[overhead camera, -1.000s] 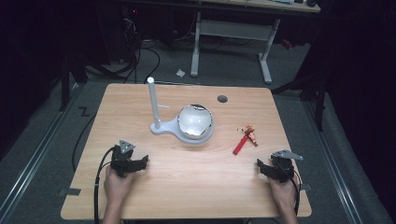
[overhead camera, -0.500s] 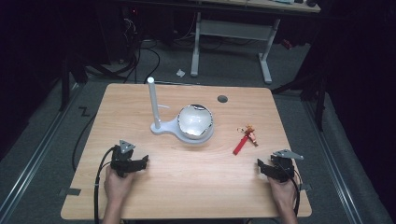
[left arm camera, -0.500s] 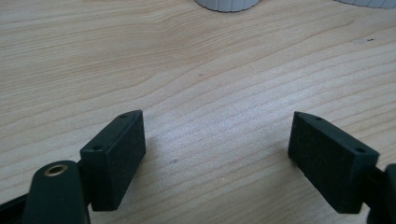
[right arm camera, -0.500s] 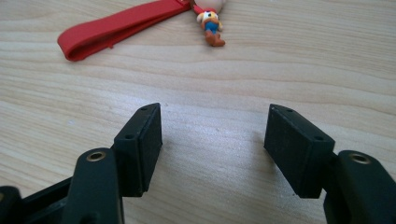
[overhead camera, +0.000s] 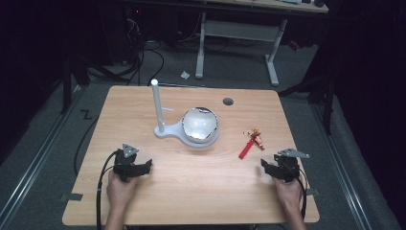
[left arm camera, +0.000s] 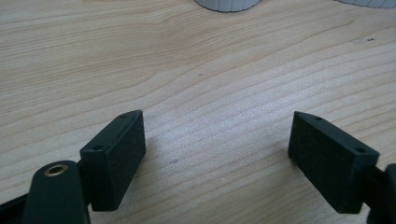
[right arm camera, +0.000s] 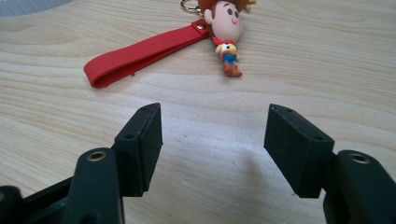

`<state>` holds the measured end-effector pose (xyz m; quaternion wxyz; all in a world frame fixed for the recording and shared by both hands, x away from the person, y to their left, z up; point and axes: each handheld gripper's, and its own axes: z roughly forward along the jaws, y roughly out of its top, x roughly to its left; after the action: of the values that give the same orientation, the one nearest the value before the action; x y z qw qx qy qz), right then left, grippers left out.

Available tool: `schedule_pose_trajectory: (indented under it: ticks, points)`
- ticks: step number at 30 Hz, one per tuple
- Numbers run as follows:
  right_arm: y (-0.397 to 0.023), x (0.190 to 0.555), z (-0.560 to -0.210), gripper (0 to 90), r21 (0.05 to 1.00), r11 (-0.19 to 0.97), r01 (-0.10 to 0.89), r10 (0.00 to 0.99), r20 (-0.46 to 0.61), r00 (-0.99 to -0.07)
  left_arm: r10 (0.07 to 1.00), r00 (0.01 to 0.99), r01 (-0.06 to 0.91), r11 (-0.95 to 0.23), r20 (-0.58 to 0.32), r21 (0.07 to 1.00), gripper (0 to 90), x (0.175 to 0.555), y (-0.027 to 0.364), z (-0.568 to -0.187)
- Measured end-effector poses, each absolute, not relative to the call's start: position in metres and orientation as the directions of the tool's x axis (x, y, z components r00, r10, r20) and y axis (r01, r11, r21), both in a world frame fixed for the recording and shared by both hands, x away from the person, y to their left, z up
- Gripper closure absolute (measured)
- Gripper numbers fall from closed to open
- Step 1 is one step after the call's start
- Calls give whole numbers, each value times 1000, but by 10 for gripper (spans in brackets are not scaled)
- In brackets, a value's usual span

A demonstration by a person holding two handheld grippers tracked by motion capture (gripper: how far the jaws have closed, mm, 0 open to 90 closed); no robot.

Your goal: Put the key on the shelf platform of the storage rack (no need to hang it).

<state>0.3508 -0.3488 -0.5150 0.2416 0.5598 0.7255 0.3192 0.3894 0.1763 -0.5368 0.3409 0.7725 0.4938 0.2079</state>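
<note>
Two grippers rest low on the light wooden table (overhead camera: 191, 191), and we hold one in each hand. Our left gripper (overhead camera: 141, 168) sits at about seven o'clock on the tabletop, its jaws spread wide with nothing but bare wood between them. Our right gripper (overhead camera: 268, 166) sits at about four o'clock; its jaws have just been closing a little, yet they stand apart with nothing between them. Just beyond it, toward eleven o'clock from that gripper, lies the small cowboy-figure keychain with a red strap (right arm camera: 144, 53), flat on the wood and not touching the jaws. Near the table's centre stands the white stand with an upright post and a round shiny bowl-shaped head (overhead camera: 198, 125), well apart from both grippers.
</note>
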Motion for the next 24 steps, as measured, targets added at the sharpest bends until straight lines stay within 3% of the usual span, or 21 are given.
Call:
schedule_pose_trajectory:
  ticks: [24]
  points:
    - [-333, 389, -506, 347, 720, 202, 664, 959, -8, -283, 905, 424, 620, -280, -13, 733, 192, 389, 176, -537]
